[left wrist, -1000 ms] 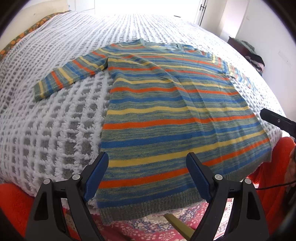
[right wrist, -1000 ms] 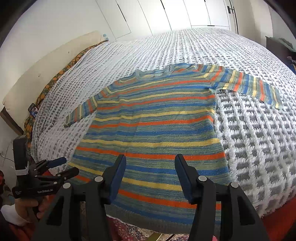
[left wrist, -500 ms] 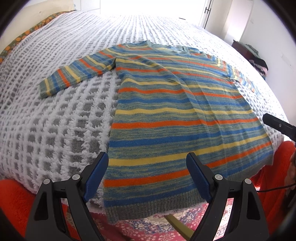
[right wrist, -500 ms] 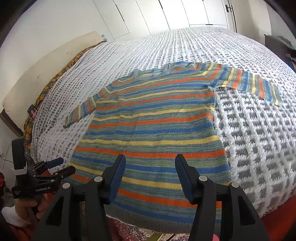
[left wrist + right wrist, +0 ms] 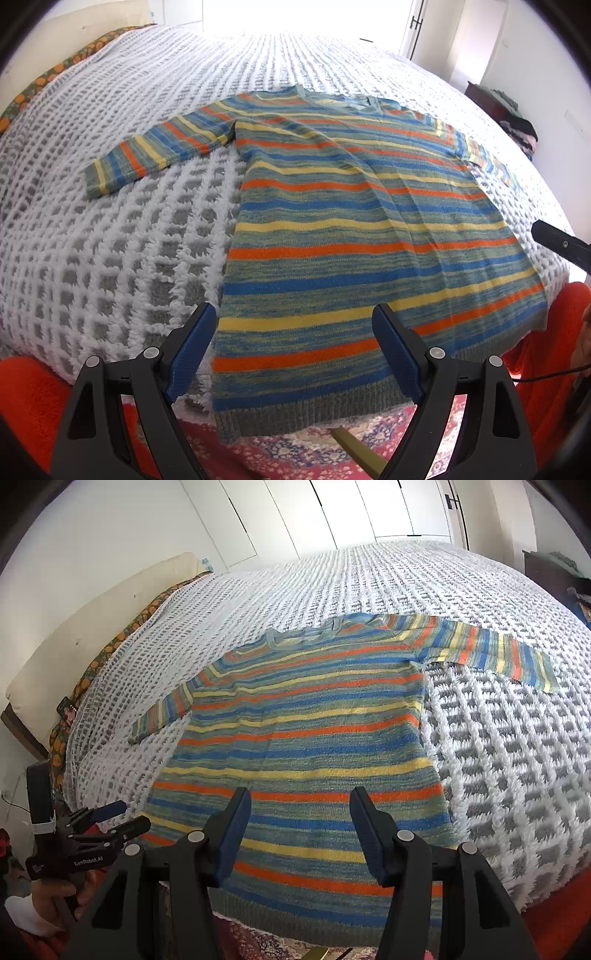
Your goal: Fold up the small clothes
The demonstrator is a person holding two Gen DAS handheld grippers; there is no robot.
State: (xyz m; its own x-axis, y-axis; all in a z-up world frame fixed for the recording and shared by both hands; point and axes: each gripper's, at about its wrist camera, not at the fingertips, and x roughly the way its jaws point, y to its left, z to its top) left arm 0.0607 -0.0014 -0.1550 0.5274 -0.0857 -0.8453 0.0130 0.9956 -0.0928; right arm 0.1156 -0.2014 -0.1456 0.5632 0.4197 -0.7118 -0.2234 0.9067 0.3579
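We are holding the left gripper [image 5: 291,350] and right gripper [image 5: 300,830], jaws released and empty, just short of the striped sweater's [image 5: 354,236] hem; it is lying flat on the bed [image 5: 110,229], its length running away from us.

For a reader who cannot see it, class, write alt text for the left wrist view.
A striped sweater lies flat, sleeves spread, on a white and grey textured bedspread, its hem hanging over the near edge. The open left gripper hovers above the hem, holding nothing. One finger of the right gripper shows at the right edge.
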